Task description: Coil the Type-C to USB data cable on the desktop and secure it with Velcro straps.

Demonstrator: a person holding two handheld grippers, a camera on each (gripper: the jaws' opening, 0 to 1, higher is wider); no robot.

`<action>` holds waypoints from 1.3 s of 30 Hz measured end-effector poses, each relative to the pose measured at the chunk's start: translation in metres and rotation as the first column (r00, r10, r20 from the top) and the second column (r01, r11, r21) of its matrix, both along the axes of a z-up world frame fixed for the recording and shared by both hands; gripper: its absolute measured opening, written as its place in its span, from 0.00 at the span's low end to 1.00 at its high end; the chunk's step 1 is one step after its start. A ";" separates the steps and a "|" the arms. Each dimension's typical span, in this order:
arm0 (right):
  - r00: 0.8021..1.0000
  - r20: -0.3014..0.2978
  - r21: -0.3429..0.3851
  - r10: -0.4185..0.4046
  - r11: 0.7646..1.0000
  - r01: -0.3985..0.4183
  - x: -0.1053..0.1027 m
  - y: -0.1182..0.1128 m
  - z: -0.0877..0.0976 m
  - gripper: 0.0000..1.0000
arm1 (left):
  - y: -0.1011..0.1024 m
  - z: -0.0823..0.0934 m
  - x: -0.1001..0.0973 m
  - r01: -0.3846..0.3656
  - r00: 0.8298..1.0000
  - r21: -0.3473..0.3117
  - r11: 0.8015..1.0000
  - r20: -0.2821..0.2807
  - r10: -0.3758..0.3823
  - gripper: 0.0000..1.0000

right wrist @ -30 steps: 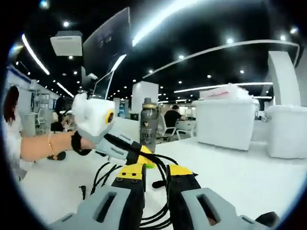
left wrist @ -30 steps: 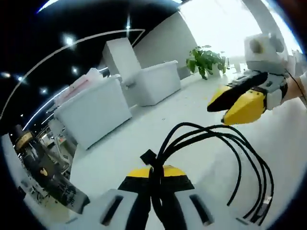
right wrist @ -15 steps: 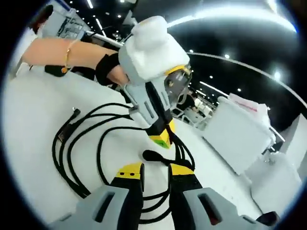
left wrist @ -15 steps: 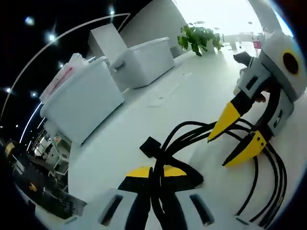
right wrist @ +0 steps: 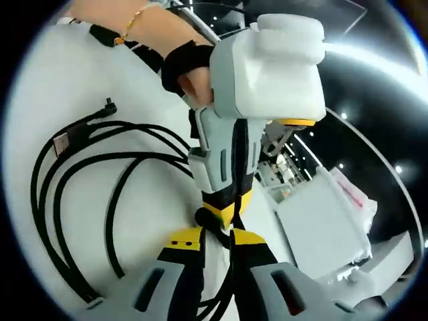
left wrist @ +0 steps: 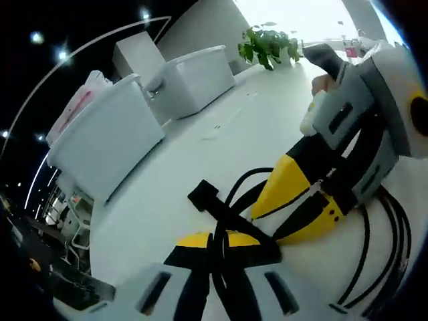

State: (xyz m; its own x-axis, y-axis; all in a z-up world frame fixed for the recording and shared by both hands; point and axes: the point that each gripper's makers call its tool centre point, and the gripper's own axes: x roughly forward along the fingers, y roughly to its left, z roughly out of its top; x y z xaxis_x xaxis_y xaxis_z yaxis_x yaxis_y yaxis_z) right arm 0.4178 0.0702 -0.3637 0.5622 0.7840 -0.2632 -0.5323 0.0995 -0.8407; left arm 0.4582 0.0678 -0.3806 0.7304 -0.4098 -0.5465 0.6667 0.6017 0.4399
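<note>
Right hand-held gripper (left wrist: pixel 304 207) now closer, glossy black looped cable (right wrist: pixel 80 167)

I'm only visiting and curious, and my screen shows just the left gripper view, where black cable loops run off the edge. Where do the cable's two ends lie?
Observer: In the right gripper view, the flat plug and the small angled plug lie near each other on the white desktop, at the end of the loops away from the grippers.
Visitor: Who holds the tool my camera rides on?
Observer: A hand with a black strap around it grips the body of the left gripper.
Visitor: Is the person wearing anything else?
Observer: Yes, a thin gold bracelet sits on that arm.
</note>
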 end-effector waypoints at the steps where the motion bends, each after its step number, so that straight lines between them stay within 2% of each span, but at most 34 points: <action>1: 1.000 0.013 -0.001 0.004 1.000 -0.004 0.002 0.001 -0.001 0.10 | 0.000 0.000 -0.001 0.002 1.000 -0.002 1.000 0.002 -0.002 0.08; 4: 1.000 0.030 0.011 0.010 1.000 -0.011 0.003 0.001 0.000 0.10 | 0.001 0.000 -0.002 0.010 1.000 -0.007 1.000 -0.008 -0.010 0.08; 6: 0.998 0.038 -0.004 0.042 0.999 -0.042 -0.001 0.004 0.000 0.10 | 0.001 0.000 -0.002 0.012 1.000 -0.007 1.000 -0.012 -0.012 0.08; 10: 0.994 0.061 -0.062 0.094 0.994 -0.091 -0.011 0.006 -0.002 0.10 | 0.003 0.001 -0.004 0.013 1.000 -0.008 1.000 -0.020 -0.013 0.08; 13: 0.986 0.108 -0.123 0.125 0.986 -0.111 -0.011 0.011 -0.004 0.10 | 0.005 0.007 -0.004 0.000 1.000 -0.048 0.999 -0.029 -0.001 0.08; 16: 0.982 0.125 -0.150 0.143 0.981 -0.124 -0.016 0.014 -0.006 0.10 | 0.009 0.013 -0.003 -0.023 0.999 -0.083 0.996 -0.038 0.020 0.08; 17: 0.978 0.148 -0.167 0.147 0.978 -0.122 -0.013 0.018 -0.005 0.10 | 0.011 0.012 -0.004 -0.027 0.999 -0.085 0.996 -0.041 0.023 0.08; 21: 0.973 0.177 -0.198 0.151 0.973 -0.116 -0.011 0.021 -0.009 0.02 | 0.015 0.007 -0.006 -0.027 0.999 -0.057 0.998 -0.048 0.024 0.08; 23: 0.965 0.205 -0.214 0.162 0.970 -0.118 -0.011 0.023 -0.011 0.01 | 0.015 0.003 -0.008 -0.015 0.999 -0.035 0.999 -0.049 0.013 0.08; 26: 0.973 0.179 -0.178 0.147 0.977 -0.115 -0.009 0.020 -0.009 0.00 | 0.016 0.000 -0.010 0.004 0.999 0.001 1.000 -0.053 -0.004 0.08; 28: 0.984 0.124 -0.101 0.131 0.988 -0.119 -0.010 0.015 -0.005 0.00 | 0.015 0.000 -0.013 0.016 0.998 0.012 1.000 -0.054 -0.015 0.07; 30: 0.987 0.104 -0.033 0.124 0.992 -0.121 -0.015 0.006 0.003 0.00 | 0.009 0.002 -0.019 0.045 0.997 0.006 0.999 -0.064 -0.044 0.06; 31: 0.987 0.102 -0.021 0.128 0.992 -0.127 -0.017 0.003 0.005 0.00 | 0.006 0.002 -0.022 0.067 0.996 0.008 0.998 -0.065 -0.066 0.06; 36: 0.993 0.011 0.117 0.122 0.986 -0.122 -0.048 -0.032 0.019 0.00 | -0.021 0.007 -0.050 0.159 0.986 -0.013 0.987 -0.041 -0.159 0.06; 39: 0.992 -0.038 0.172 0.123 0.978 -0.115 -0.072 -0.057 0.024 0.00 | -0.039 0.004 -0.073 0.209 0.977 0.012 0.978 -0.036 -0.209 0.06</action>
